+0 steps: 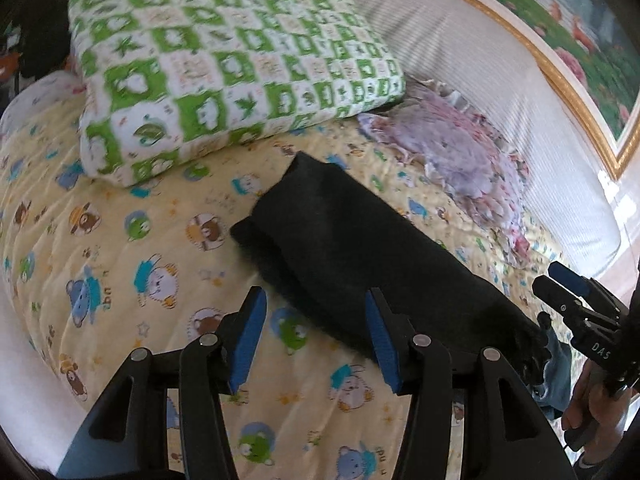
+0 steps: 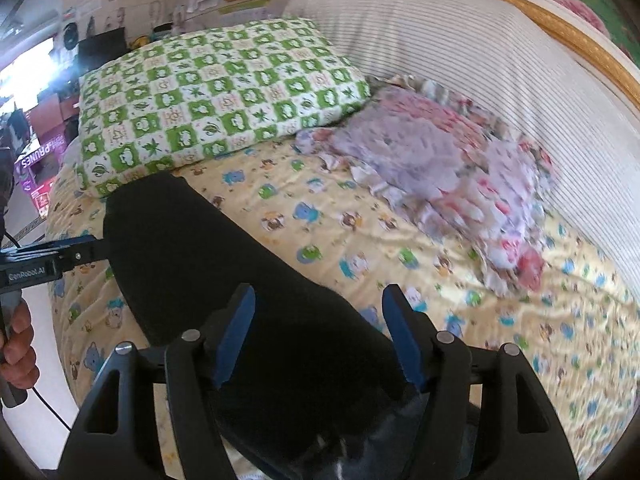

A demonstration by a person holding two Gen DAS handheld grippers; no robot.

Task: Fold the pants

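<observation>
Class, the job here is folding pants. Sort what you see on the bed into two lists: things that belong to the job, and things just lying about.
Belongs to the job:
- black pants
- left gripper, open
- right gripper, open

Just lying about:
- green checked pillow
- crumpled floral cloth
- framed picture
- cartoon-print bedsheet

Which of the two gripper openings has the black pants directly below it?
The right gripper: black pants fill its open gap, while the left gripper frames mostly yellow bedsheet.

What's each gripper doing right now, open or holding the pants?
Left gripper: open, holding nothing, beside the black pants.
Right gripper: open above the pants, not gripping.
</observation>
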